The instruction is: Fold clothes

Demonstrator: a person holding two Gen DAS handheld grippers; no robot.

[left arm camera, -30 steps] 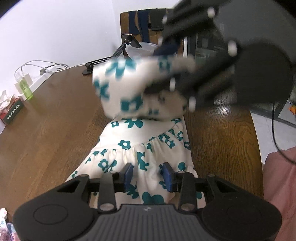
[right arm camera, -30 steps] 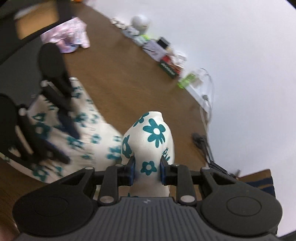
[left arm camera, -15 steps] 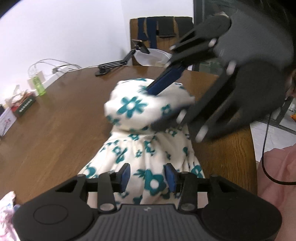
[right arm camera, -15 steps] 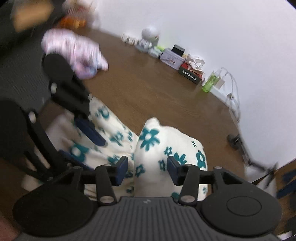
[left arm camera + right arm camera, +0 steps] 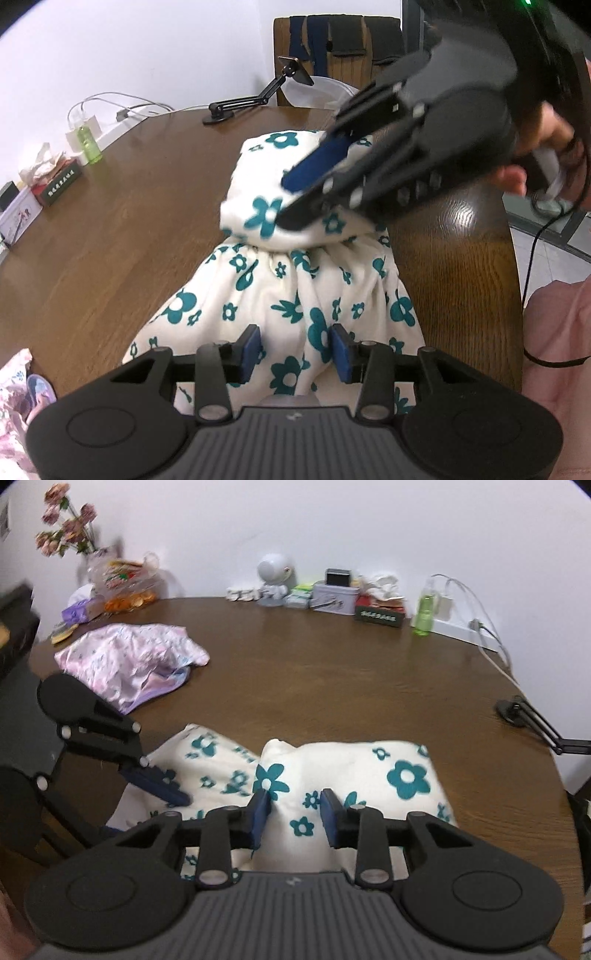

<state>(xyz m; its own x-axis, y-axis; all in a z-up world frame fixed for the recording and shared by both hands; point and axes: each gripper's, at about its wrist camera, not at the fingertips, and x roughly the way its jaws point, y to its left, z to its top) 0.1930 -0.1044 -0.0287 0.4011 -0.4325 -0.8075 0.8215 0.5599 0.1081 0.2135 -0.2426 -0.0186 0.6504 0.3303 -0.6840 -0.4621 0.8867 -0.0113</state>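
Since a second ago the right gripper [image 5: 293, 821] has let go of the bunched top of the cream cotton dress with teal flowers [image 5: 295, 295] and laid it down over the skirt on the brown wooden table [image 5: 110, 221]; by the look of it, one fold is down. From the left: the left gripper [image 5: 295, 347] stands wide, cloth between its pads unpinched; the right, likewise parted, hovers over the folded part.

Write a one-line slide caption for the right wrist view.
Right gripper, jaws open, over the folded floral dress on the wooden table; pink garment lies apart beyond the left gripper.
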